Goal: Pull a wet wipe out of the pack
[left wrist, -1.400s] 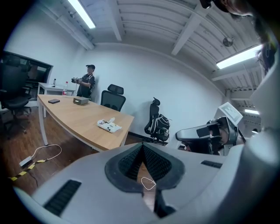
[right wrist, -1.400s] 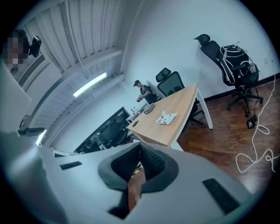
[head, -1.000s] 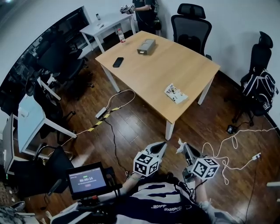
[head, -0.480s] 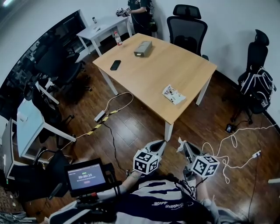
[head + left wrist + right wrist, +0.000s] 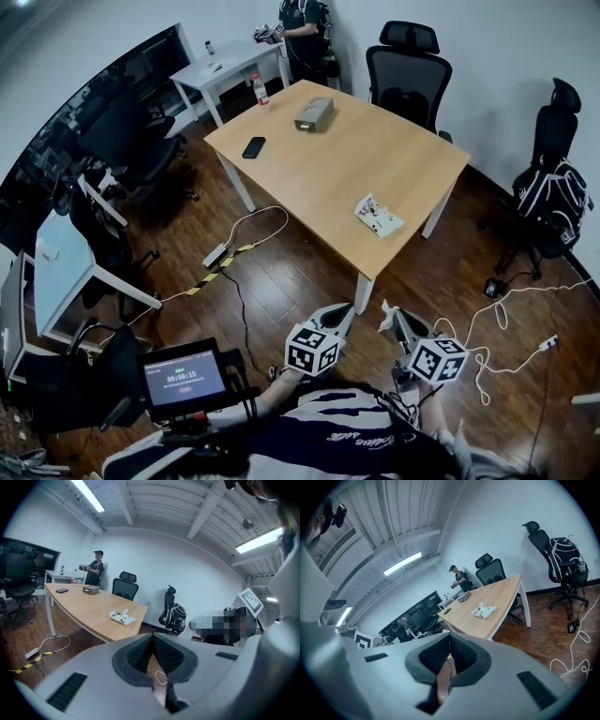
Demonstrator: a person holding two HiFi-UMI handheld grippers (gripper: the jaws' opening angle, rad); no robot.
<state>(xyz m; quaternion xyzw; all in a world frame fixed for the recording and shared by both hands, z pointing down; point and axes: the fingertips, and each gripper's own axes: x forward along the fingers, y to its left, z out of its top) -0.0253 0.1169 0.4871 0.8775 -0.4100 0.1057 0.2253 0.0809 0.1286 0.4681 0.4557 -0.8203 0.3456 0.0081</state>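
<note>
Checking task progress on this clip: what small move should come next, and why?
Probably step toward the table: the wet wipe pack lies near its edge, well beyond the left tongs and right tongs, both shut and empty.

The table (image 5: 375,150) has a pale honey wood top and white legs. On it, the wet wipe pack (image 5: 378,215) is white with a small print, perhaps brown and red, too fine to make out. The phone (image 5: 253,147) is black and the box (image 5: 313,113) is grey. The floor (image 5: 291,281) is dark reddish-brown planking, crossed by a strip of yellow-and-black striped tape (image 5: 194,290). The office chair (image 5: 407,70) is black, as is the backpack (image 5: 553,197), which has white trim. The left gripper (image 5: 349,307) and right gripper (image 5: 386,311) are light grey with black ribbed pads. Each bears a cube of black-and-white square markers. The person's shirt (image 5: 347,436) is navy with white stripes.
</note>
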